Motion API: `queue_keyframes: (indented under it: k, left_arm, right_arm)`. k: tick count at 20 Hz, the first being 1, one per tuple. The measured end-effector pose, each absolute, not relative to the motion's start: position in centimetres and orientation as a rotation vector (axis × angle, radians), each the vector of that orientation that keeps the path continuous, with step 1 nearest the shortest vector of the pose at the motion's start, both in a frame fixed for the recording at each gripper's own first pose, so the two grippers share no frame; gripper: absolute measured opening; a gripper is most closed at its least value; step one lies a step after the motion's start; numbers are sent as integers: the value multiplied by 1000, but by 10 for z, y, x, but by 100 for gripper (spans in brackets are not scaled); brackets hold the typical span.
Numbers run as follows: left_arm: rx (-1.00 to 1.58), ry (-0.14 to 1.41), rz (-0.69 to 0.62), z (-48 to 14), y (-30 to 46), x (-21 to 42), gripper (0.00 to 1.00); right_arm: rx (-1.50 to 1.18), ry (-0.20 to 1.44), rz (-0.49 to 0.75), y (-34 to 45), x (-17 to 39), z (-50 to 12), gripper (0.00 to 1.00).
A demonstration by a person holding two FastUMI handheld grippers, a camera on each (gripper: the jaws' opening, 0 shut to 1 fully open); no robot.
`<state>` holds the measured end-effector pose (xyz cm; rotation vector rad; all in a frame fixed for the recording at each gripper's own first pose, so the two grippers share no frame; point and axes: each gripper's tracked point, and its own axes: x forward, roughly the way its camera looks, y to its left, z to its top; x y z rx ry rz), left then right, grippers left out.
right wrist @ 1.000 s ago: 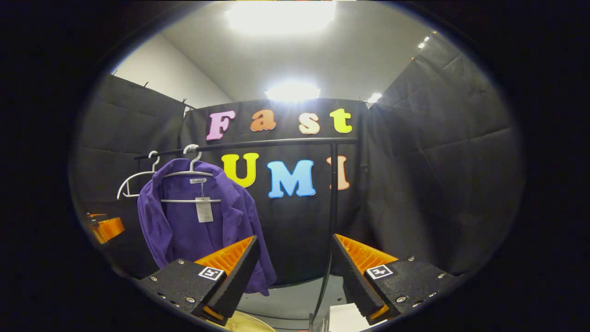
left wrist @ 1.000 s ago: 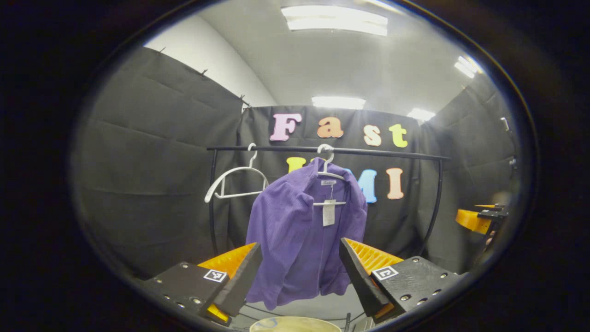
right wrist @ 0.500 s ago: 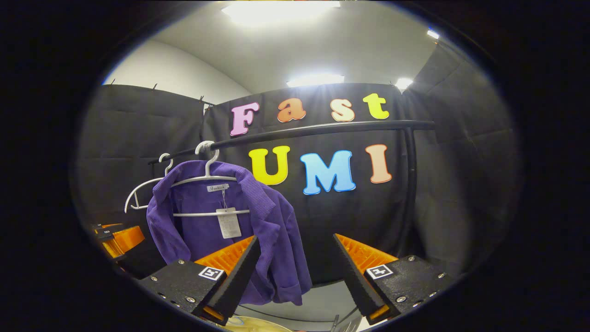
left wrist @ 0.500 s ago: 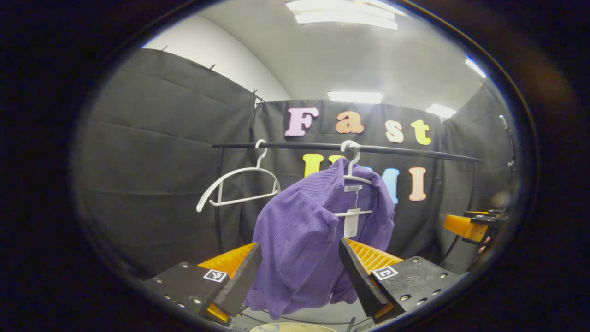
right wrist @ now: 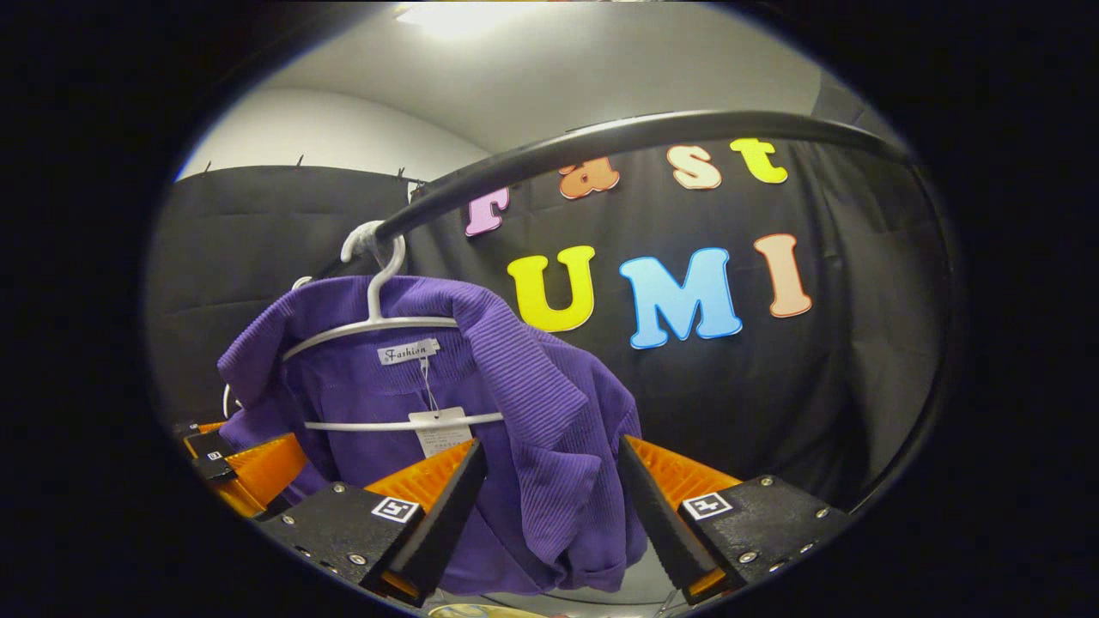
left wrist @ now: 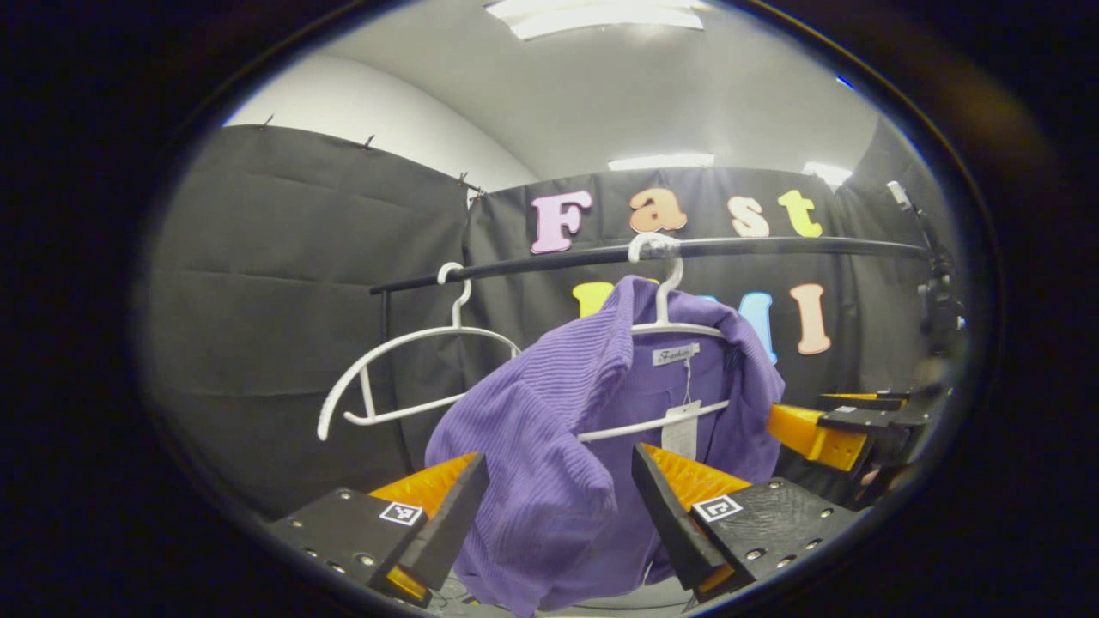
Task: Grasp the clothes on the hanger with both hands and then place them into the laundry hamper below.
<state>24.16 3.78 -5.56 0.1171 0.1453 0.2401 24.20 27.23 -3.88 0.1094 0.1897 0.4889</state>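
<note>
A: Step?
B: Pre-grasp. Purple ribbed knit jacket (left wrist: 549,429) hangs on white plastic hanger (right wrist: 378,318), frame centre. Left gripper (left wrist: 558,506) and right gripper (right wrist: 549,498) both spread wide, straddling its shoulders.
A: Next?
B: Clamp both, lift off.

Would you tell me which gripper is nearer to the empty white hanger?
Left. The left gripper straddles the purple top's shoulder beside the empty hanger; the right gripper straddles the far shoulder.

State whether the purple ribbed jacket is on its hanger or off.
On. The purple ribbed jacket drapes over the white plastic hanger, hooked on the black rail.
</note>
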Motion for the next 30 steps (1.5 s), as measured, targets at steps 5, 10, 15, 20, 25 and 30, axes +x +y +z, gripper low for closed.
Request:
queue_keyframes:
  k: [5,10,15,20,25,30]
  left_arm:
    - [217,147,347,-67,54,271,99]
    - [266,138,425,-64,66,273,87]
    - [265,94,444,-54,72,261,44]
    - [204,135,432,-64,63,255,23]
    - [-9,152,357,-76,70,240,10]
    - [14,126,245,-51,64,230,7]
  right_arm:
    - [71,188,488,286,272,-63,95]
    - [52,170,509,296,294,-67,95]
    - [9,97,534,301,296,-60,56]
    - [107,121,565,299,305,-61,14]
    - [140,151,612,298,297,-59,4]
    - [132,155,571,286,289,-51,1]
